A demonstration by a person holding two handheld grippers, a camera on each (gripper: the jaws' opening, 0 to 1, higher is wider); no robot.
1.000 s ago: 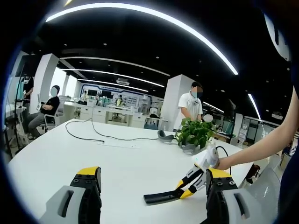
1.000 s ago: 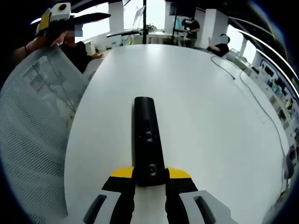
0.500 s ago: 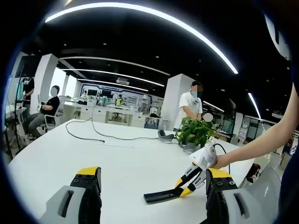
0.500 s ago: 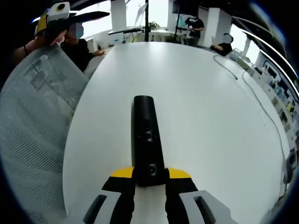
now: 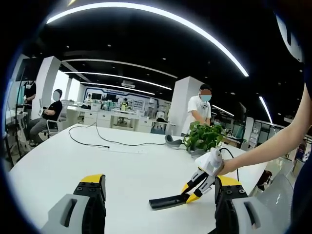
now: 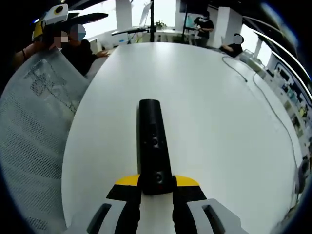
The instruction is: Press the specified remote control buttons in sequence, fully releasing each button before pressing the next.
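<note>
A broad white table (image 5: pixel 58 161) spread across the middle of the left gripper view, and in the right gripper view the same tabletop (image 6: pixel 204 112) ran from the lower centre up to the top of the frame. A white mesh chair back (image 6: pixel 34 146) took up the left side of the right gripper view. A person in a white shirt (image 5: pixel 200 109) stood behind the table, right of centre in the left gripper view, and a seated person in black (image 5: pixel 48 114) was at the far left. A potted green plant (image 5: pixel 202 139) stood on the table just below the standing person, and a thin black cable (image 5: pixel 105 141) trailed across the far surface left of it.

The left gripper (image 5: pixel 161 197) rose from the bottom of its own view with its jaws spread wide apart, holding nothing. The right gripper (image 6: pixel 157 183) came up from the bottom centre of its view, its yellow-tipped jaws pinching the near end of the black remote control (image 6: pixel 152 141), which lay along the table pointing towards the top of the frame. In the left gripper view that remote (image 5: pixel 165 201) sat low and right of centre, held at its right end by the right gripper (image 5: pixel 195 187).
</note>
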